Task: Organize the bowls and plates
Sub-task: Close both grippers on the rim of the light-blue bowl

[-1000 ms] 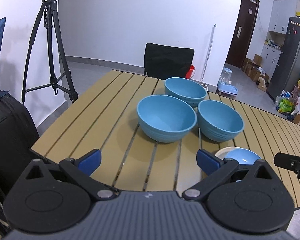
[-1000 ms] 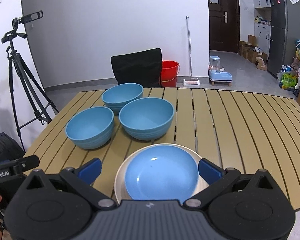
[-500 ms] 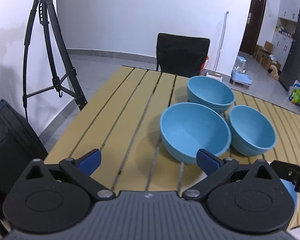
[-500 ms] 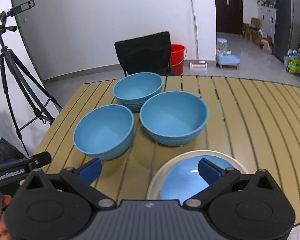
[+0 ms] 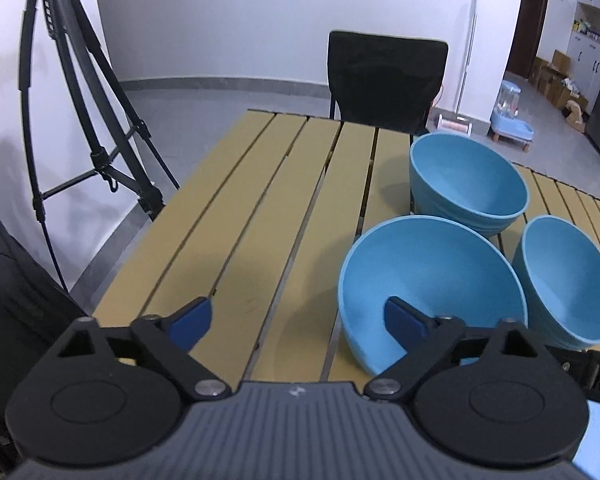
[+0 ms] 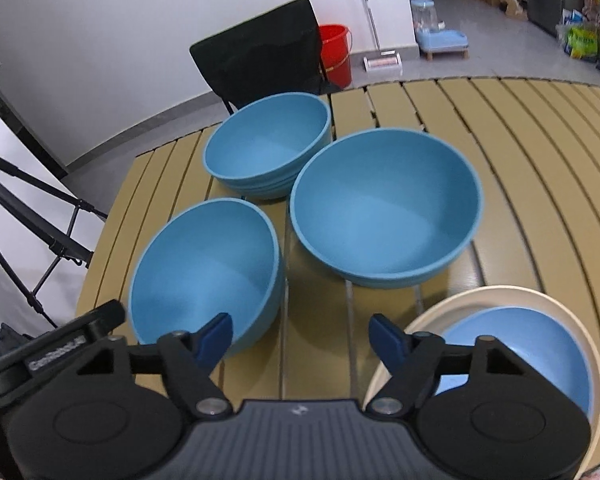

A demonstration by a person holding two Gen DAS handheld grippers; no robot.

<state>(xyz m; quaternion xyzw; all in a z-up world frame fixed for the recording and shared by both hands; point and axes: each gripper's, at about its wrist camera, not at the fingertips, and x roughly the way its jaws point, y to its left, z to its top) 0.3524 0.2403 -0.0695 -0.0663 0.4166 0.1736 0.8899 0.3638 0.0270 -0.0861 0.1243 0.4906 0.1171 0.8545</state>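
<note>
Here, slatted tan table (image 5: 236, 216), white walls, grey floor (tripod (image 5: 80, 92) nearby), both hand-held grippers spread, closing.

Left gripper (image 5: 298, 318) and right gripper (image 6: 301, 338) angled downward, fingers closing, nothing between

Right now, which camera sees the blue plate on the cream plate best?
The right wrist view: the blue plate lies on the cream plate, partly behind the tongs. The left wrist view shows only a blue sliver at its bottom right corner.
</note>
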